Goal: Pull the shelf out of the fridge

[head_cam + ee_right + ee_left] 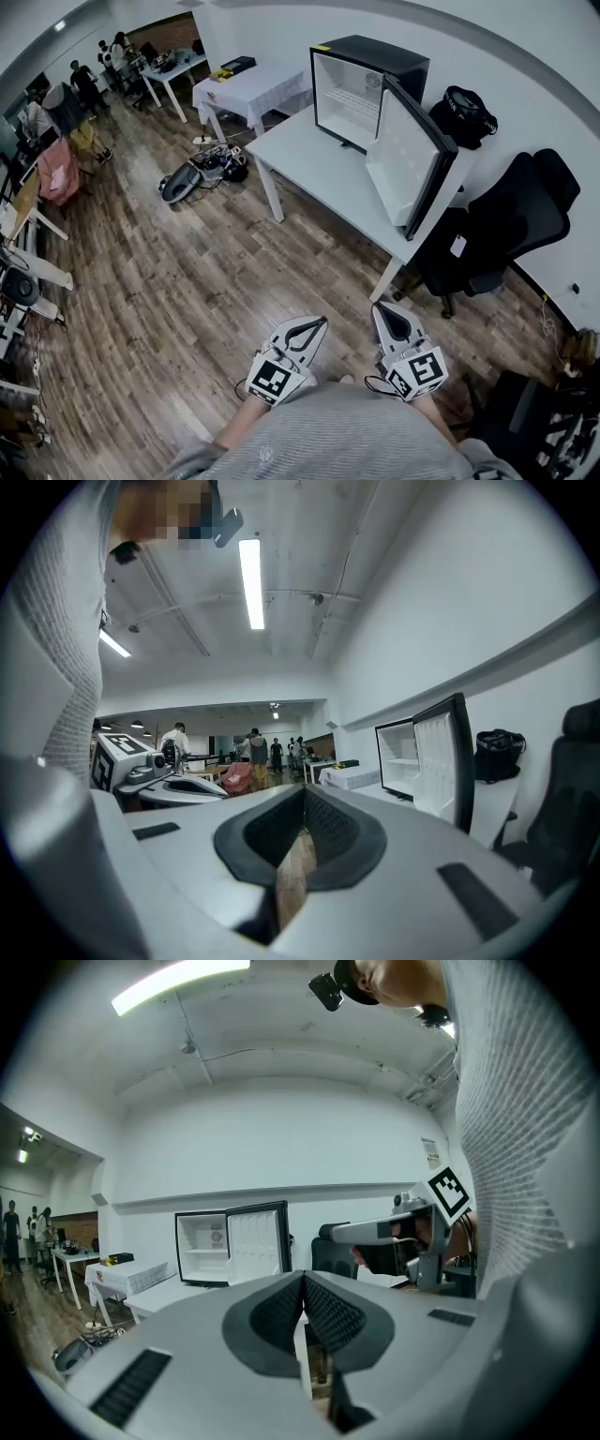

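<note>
A black mini fridge stands on a white table with its door swung wide open. A white shelf sits across its white inside, also visible in the left gripper view as the shelf and in the right gripper view as the shelf. Both grippers are held close to the person's body, far from the fridge. My left gripper is shut and holds nothing. My right gripper is also shut and holds nothing.
Wooden floor lies between me and the table. A black office chair stands right of the table and a black bag behind the fridge door. Cables and gear lie on the floor at the left. People stand by far desks.
</note>
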### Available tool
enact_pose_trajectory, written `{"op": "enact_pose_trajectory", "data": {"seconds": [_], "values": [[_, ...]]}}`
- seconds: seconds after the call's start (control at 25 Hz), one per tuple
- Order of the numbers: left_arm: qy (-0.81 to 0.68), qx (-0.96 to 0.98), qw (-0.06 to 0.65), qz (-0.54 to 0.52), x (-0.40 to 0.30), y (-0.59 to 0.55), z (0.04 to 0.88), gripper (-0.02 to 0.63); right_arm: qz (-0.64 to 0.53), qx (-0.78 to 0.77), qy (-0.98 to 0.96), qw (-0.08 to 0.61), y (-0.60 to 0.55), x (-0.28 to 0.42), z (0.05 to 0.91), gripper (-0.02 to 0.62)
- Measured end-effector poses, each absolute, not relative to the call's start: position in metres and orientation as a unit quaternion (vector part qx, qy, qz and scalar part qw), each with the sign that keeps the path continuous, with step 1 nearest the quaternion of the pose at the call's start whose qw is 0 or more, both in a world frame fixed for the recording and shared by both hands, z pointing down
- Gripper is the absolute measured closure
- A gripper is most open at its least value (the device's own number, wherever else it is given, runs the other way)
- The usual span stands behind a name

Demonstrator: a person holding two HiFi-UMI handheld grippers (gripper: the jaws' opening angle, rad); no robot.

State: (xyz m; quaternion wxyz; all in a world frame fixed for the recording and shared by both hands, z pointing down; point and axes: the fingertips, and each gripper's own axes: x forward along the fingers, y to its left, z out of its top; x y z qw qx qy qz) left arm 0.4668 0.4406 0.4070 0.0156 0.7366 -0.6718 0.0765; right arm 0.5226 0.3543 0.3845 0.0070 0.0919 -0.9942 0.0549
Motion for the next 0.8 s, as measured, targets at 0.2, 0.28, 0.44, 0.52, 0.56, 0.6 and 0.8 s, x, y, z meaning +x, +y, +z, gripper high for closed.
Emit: {"op": "enact_pose_trajectory", "data": {"seconds": [0.2,0.28,0.44,0.52,0.56,0.6,0.8], "values": [[-0.666,0.741,0.023,0.079,0.471,0.431,0.412,0.595,0.068,0.103,-0.992,0.011,0.344,0.529,0.391,0.584],[-0.669,0.739,0.019,0.082,0.467,0.434,0.409,0.595,0.070,0.101,-0.992,0.010,0.344,0.525,0.390,0.584],[-0.676,0.732,0.016,0.083,0.456,0.443,0.405,0.595,0.071,0.099,-0.993,0.006,0.348,0.515,0.385,0.584],[-0.678,0.730,0.016,0.082,0.450,0.446,0.405,0.595,0.068,0.099,-0.993,0.006,0.351,0.510,0.384,0.584],[-0.679,0.730,0.016,0.080,0.449,0.446,0.405,0.595,0.067,0.099,-0.993,0.007,0.352,0.508,0.384,0.584],[-0.679,0.730,0.015,0.078,0.448,0.446,0.405,0.595,0.066,0.099,-0.993,0.008,0.353,0.508,0.385,0.584],[-0.676,0.733,0.016,0.074,0.443,0.448,0.405,0.595,0.068,0.103,-0.992,0.011,0.355,0.502,0.389,0.584]]}}
